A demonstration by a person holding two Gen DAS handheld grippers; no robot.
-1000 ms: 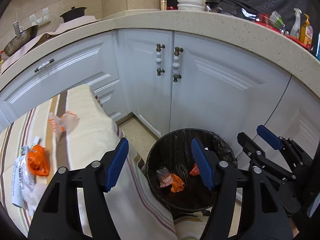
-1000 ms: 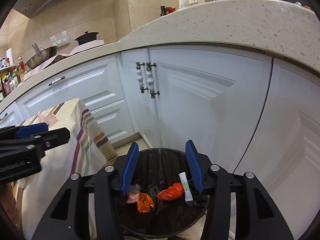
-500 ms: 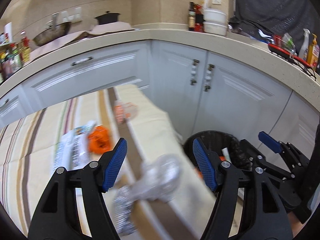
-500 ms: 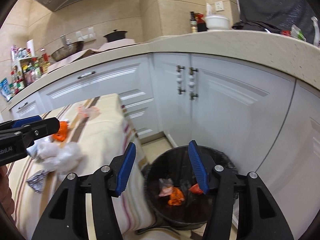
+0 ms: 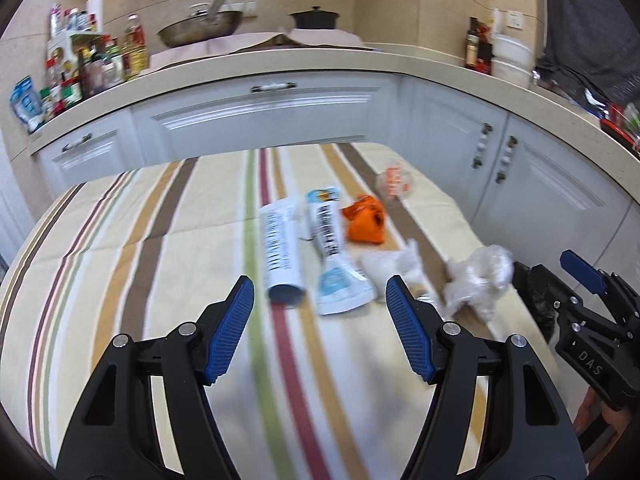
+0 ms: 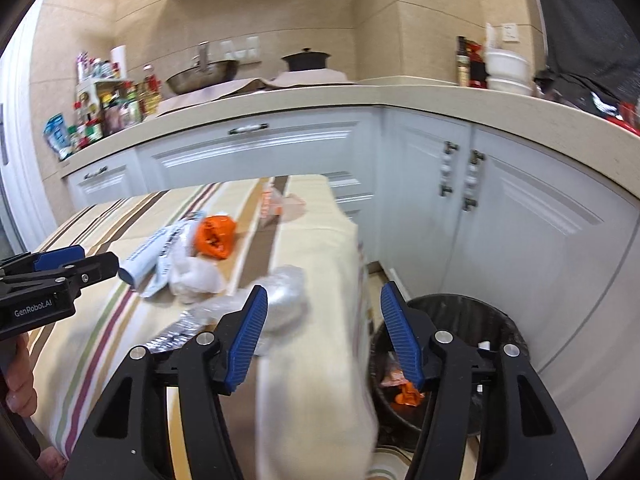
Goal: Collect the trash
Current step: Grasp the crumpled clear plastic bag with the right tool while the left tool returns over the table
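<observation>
- Tabletop: under a striped cloth, in front of your white cabinets; all the remaining trash lies on its right half.
- Bin: black, lined, on the floor just past the tabletop's right edge. Orange scraps lie inside.
- Left tool: released, jaws wide apart, holding nothing, poised over the cloth just short of the tube and pouch.
- Right tool: released, empty, straddling the tabletop's edge with one finger over the cloth and the other over the bin.
- Tube: white, printed, lying lengthwise, its open end nearest your left tool.
- Pouch: white and blue, flat, just beside the tube on its right.
- Clear bag: crumpled, near the right edge of the tabletop.
- White wad: crumpled, between the pouch and the clear bag.
- Orange wrapper: crumpled, beyond the wad, beside the pouch.
- Small wrapper: clear with orange print, farthest from you.
</observation>
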